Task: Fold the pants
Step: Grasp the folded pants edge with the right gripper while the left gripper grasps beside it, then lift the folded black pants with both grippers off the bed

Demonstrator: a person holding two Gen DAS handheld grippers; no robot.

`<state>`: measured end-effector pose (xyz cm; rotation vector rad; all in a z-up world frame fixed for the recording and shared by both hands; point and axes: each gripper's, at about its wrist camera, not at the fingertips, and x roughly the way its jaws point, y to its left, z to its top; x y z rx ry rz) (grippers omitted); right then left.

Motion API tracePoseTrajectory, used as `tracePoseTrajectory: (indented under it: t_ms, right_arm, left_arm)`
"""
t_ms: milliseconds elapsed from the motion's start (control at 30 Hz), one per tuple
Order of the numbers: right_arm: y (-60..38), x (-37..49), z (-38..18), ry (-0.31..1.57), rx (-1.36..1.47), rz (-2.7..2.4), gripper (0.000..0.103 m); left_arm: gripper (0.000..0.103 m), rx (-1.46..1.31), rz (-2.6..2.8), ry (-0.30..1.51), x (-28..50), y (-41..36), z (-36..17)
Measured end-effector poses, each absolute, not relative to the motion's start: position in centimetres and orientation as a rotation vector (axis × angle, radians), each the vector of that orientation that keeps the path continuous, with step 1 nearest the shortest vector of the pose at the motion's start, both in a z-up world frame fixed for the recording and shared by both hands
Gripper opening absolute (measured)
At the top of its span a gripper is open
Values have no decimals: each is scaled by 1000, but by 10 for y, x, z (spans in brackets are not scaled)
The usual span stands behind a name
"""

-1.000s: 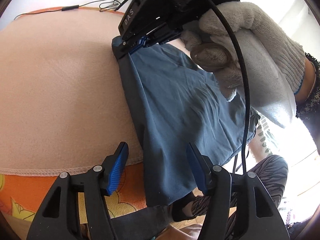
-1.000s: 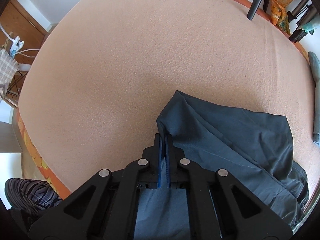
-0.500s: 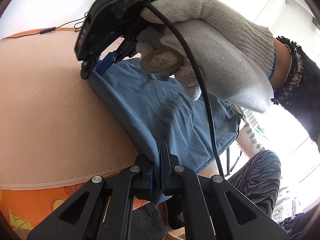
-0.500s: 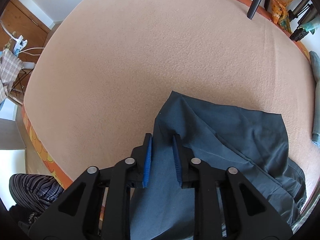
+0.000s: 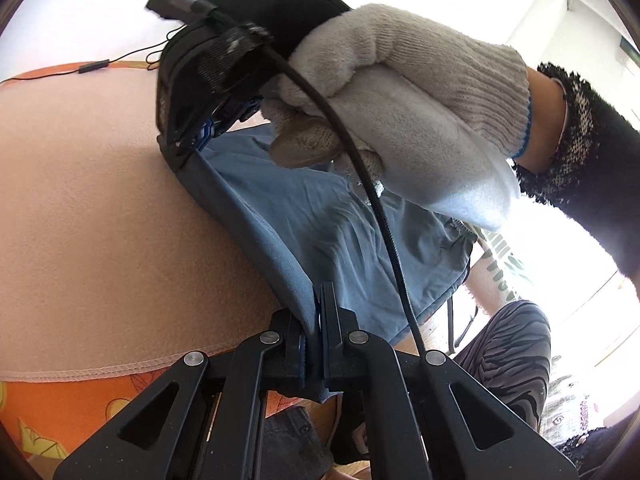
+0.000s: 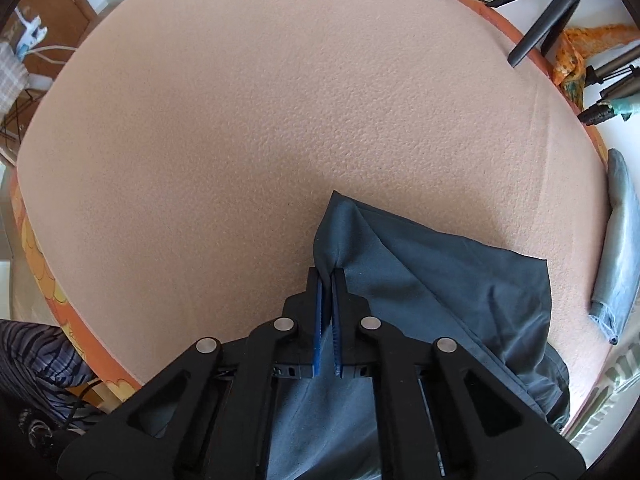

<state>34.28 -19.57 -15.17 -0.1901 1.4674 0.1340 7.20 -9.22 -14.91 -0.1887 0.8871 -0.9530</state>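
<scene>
Pants (image 5: 320,220) hang pinched along one edge by the left gripper (image 5: 318,320) and right gripper (image 6: 328,284). The thin fabric could slip free if the edge is pulled taut, dropping onto the bed (image 6: 280,120).

Pants on the bed, pinched at two spots along one edge

The pants (image 6: 432,280) lie on the blanket (image 6: 280,120) near its front edge – left gripper (image 5: 319,312) at the near corner, right gripper (image 6: 327,280) at the far one, tripod (image 6: 544,20) behind the bed.
</scene>
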Motion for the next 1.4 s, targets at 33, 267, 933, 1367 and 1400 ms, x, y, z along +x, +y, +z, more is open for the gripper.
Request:
tracePoseTrajectory:
  t_ms: [33, 267, 933, 1367, 1400]
  right_arm:
    - [-204, 341, -144, 1442, -140, 132, 3]
    - [-253, 319, -77, 1257, 135, 156, 3]
    - [-398, 255, 37, 932, 447, 120, 3]
    - [-500, 191, 44, 841, 549, 3, 3]
    - [-508, 185, 42, 836, 558, -9, 3]
  left_arm:
    - [3, -205, -960, 892, 73, -91, -147]
    - [3, -230, -1053, 822, 73, -104, -101]
    - [3, -86, -1275, 717, 63, -219, -22]
    - [3, -36, -1426, 756, 50, -306, -26]
    - [3, -26, -1438, 761, 50, -315, -28]
